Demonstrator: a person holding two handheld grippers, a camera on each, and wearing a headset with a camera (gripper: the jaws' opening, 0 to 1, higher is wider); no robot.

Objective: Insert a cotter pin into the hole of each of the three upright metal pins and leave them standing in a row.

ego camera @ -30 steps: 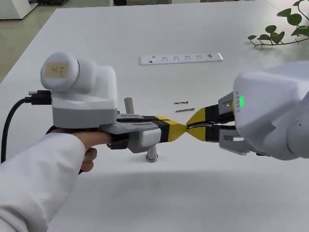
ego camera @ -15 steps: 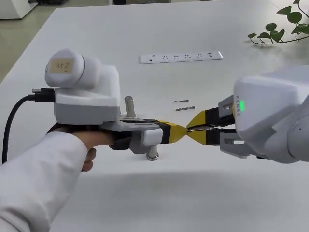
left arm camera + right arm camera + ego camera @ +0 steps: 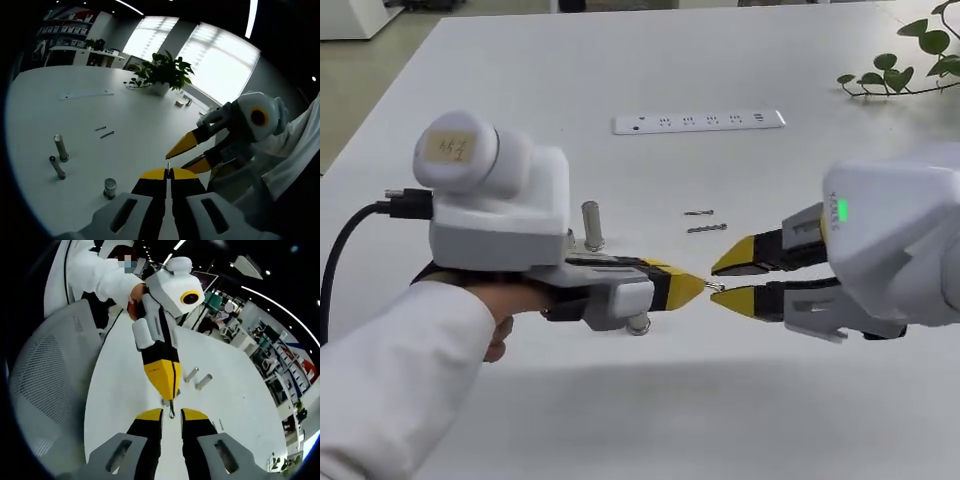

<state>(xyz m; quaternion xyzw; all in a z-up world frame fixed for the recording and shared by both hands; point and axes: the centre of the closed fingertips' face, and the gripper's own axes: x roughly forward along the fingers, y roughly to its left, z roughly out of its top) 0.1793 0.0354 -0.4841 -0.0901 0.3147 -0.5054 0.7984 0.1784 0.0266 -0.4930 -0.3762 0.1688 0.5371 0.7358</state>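
We risk dropping the thin silver cotter pin (image 3: 171,409).
Our yellow-tipped left gripper (image 3: 700,288) pinches it; the right gripper (image 3: 716,284), spread just ahead, could knock it loose.

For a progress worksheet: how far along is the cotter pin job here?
Done: nothing visibly pinned; two loose cotter pins lie on the table. In hand: the left gripper is shut on a third cotter pin, held between the jaws of the open right gripper. Left: all three metal pins; one appears to lie on its side.
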